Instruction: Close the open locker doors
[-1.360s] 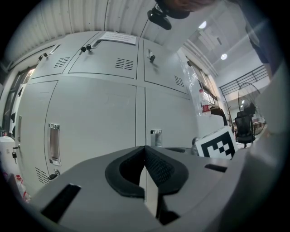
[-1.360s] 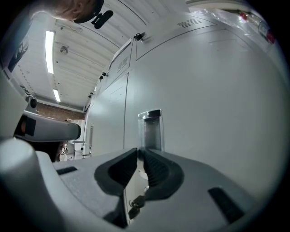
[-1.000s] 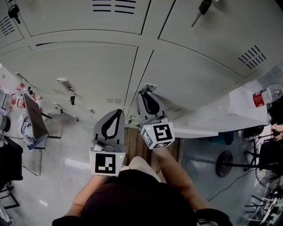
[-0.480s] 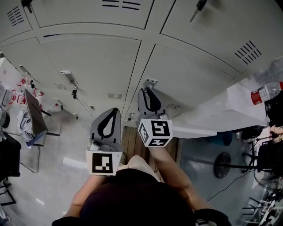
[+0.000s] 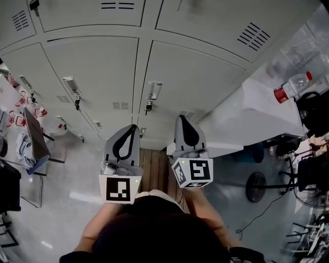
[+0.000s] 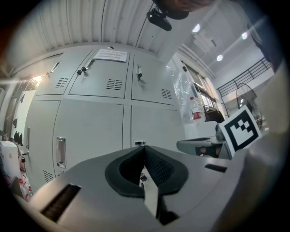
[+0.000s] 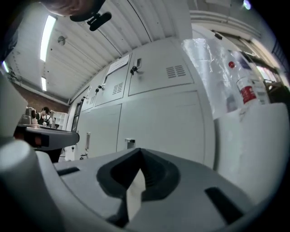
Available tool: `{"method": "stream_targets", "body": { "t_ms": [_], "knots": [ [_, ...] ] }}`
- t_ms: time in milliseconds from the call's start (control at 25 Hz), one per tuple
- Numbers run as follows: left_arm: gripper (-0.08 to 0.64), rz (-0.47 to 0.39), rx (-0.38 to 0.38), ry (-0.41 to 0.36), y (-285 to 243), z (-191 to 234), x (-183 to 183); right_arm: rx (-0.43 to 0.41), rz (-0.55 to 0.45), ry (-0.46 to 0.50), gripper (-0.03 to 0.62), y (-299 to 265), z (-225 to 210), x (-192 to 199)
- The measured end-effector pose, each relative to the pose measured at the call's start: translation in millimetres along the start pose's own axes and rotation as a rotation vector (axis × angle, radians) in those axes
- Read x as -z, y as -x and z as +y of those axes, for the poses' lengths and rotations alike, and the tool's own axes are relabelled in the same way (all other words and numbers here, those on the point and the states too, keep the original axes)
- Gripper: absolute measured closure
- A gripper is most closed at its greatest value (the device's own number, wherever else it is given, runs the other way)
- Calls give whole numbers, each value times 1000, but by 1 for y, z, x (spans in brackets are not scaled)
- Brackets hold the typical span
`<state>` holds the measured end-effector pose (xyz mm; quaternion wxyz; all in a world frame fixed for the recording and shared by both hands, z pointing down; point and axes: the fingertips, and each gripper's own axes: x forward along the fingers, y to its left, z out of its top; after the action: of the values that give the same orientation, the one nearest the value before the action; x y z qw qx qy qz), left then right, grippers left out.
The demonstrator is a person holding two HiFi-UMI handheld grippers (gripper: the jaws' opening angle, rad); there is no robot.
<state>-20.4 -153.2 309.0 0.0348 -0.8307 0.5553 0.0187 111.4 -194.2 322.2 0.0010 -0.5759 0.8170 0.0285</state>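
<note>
A wall of grey lockers (image 5: pixel 103 61) fills the head view, and every door in sight lies flush and closed. The lower right door (image 5: pixel 200 77) has a recessed handle (image 5: pixel 153 91) at its left edge, seen also in the right gripper view as the handle (image 7: pixel 130 143). My right gripper (image 5: pixel 183 120) hangs a short way off that door, to the right of the handle. Its jaws have just been closing and are now shut with nothing between them. My left gripper (image 5: pixel 129 129) is shut and empty, level, facing the lower doors (image 6: pixel 90 131).
A white covered table (image 5: pixel 257 113) with a red-labelled bottle (image 5: pixel 288 87) juts out at the right, close to my right gripper. A stand with a round base (image 5: pixel 255 187) and cables lie below it. A chair (image 5: pixel 36 138) stands at the left. Keys hang in upper doors (image 5: pixel 34 6).
The right gripper has drawn back from the door handle and moved right, its jaws now shut. The left gripper shifted slightly. The lockers slid left in the head view.
</note>
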Motion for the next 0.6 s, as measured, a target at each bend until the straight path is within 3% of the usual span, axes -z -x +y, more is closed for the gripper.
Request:
{"method": "stream_targets", "body": {
  "t_ms": [320, 600],
  "knots": [
    [558, -11, 38, -6, 21, -70, -23, 111, -24, 45, 591, 104, -68, -30],
    [558, 3, 40, -51, 51, -118, -22, 85, -29, 118, 591, 170, -78, -28]
  ]
}}
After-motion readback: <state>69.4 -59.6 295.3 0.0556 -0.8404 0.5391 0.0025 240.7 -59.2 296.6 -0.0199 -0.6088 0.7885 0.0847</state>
